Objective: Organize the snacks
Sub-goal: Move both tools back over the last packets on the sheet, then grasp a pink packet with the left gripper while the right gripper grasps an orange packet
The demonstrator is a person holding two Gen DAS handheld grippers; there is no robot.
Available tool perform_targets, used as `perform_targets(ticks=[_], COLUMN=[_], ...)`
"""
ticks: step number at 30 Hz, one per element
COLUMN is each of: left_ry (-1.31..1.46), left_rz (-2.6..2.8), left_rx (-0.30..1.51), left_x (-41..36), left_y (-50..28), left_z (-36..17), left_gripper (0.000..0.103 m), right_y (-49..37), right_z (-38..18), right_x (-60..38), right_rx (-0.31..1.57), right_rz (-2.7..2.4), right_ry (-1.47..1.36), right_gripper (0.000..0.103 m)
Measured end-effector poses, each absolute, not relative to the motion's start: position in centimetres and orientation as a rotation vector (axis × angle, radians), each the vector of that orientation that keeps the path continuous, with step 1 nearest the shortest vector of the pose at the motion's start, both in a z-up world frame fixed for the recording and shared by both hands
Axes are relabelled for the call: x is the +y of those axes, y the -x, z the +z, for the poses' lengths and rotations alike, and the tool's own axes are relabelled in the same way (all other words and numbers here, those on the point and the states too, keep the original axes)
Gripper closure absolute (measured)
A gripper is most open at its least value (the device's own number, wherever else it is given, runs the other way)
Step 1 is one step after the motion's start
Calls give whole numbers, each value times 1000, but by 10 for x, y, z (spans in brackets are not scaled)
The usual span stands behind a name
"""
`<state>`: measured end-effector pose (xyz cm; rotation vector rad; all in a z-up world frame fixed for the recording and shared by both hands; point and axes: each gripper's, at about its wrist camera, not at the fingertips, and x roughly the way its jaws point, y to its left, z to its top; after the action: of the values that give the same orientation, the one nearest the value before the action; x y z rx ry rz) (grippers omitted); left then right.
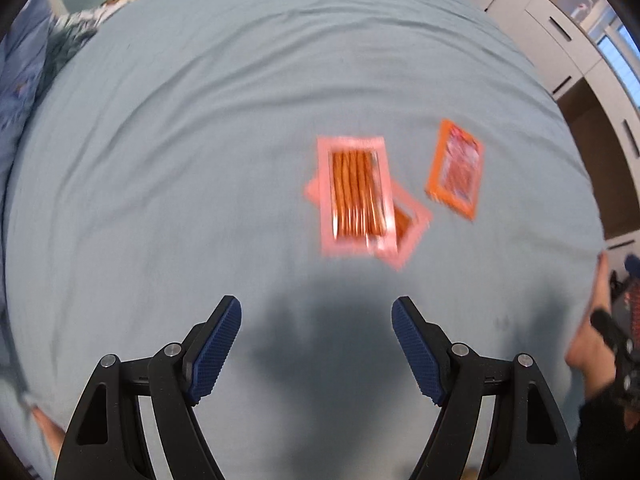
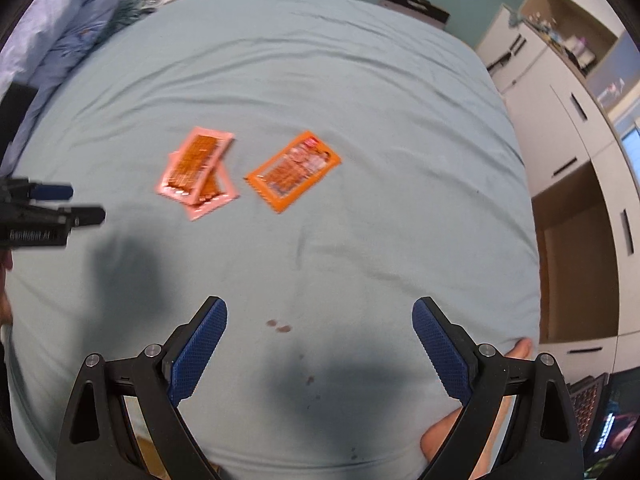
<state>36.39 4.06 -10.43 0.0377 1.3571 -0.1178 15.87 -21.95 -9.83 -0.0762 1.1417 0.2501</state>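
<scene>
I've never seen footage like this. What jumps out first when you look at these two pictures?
The bright snack packets on the pale blue bedsheet: two pink packets overlapping in a small pile, with an orange packet lying just apart to their right. In the foreground, each view shows a black gripper with blue pads, the left gripper and right gripper, both open and empty above the sheet.

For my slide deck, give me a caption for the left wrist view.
Open left gripper above a blue bedsheet, facing two overlapping pink snack packets and an orange packet.
</scene>
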Motion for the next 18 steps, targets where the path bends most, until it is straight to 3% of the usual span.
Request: perform_targets(ticks=[8,15,18], left_ry=[121,161,51], left_rz=[-141,-66,-41], left_rx=[1437,1412,1399], left_x=[23,17,9], left_y=[-430,-450,-444], left_z=[-163,-187,-188], left_gripper=[25,21,35], right_y=[-227,-281,-297], right_z=[-153,-177,-193], right_x=[-226,-217,-211], right_rx=[1245,1205,1199], right_rz=[218,197,178], right_ry=[-15,-51,-91], right_gripper=[9,9,9])
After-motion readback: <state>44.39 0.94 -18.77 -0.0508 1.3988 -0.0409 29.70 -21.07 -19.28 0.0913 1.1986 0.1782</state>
